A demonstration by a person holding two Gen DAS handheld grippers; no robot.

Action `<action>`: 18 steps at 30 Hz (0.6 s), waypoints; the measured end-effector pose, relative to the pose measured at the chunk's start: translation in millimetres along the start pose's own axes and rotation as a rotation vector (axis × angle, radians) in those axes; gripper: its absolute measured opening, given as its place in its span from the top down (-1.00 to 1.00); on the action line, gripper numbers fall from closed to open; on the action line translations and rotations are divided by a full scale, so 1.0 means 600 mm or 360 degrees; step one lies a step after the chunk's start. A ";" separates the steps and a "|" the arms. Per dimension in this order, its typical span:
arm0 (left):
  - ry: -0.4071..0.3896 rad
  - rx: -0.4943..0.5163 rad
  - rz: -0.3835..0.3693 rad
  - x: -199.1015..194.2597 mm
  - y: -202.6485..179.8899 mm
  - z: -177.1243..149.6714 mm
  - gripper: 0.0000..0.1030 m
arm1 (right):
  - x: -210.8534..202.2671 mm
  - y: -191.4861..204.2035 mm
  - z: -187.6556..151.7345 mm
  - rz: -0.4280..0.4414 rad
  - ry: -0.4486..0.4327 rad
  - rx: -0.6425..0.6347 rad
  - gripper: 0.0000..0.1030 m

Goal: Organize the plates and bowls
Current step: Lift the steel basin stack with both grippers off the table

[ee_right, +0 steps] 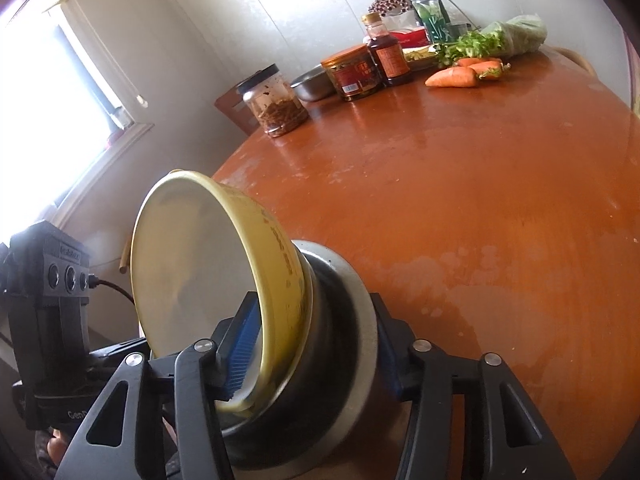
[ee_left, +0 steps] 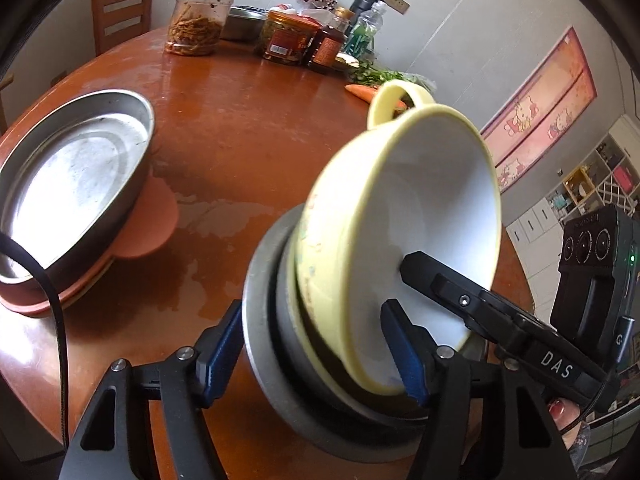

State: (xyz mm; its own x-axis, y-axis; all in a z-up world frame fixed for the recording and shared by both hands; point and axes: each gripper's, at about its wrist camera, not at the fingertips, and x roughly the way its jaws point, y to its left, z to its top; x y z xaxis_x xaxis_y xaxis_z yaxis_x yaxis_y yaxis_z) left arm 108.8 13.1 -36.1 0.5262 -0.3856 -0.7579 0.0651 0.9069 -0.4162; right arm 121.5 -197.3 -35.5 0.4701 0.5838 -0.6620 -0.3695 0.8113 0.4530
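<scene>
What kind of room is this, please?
Probably a home dining room or kitchen corner: a round wooden table holds food jars, carrots and greens, with a wooden chair beside it.

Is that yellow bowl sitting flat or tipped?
Tipped. The yellow bowl leans steeply in the metal bowl, its white inside facing sideways.

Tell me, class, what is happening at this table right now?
A person is working with two handheld grippers. The left gripper and the right gripper both clamp a tilted pair of dishes, a yellow bowl nested in a steel bowl, above the round table. A steel pan sits stacked at the left.
</scene>
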 end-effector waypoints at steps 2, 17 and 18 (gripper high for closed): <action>0.0002 0.0009 0.0003 0.001 -0.004 -0.002 -0.30 | -0.003 -0.005 -0.003 0.0012 0.0008 0.0008 0.00; -0.0009 0.0029 0.0002 -0.004 -0.017 -0.008 -0.22 | -0.018 0.000 -0.020 0.0016 0.0013 0.0007 0.19; -0.0009 0.0031 0.0003 -0.004 -0.018 -0.009 -0.22 | -0.018 -0.001 -0.020 0.0012 0.0015 0.0005 0.19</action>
State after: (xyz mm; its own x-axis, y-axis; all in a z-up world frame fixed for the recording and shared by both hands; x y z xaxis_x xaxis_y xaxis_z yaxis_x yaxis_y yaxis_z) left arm 102.0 3.5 -32.6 0.5309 -0.3829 -0.7560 0.0805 0.9109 -0.4047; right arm 107.3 -204.1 -35.7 0.4597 0.5895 -0.6642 -0.3704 0.8070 0.4599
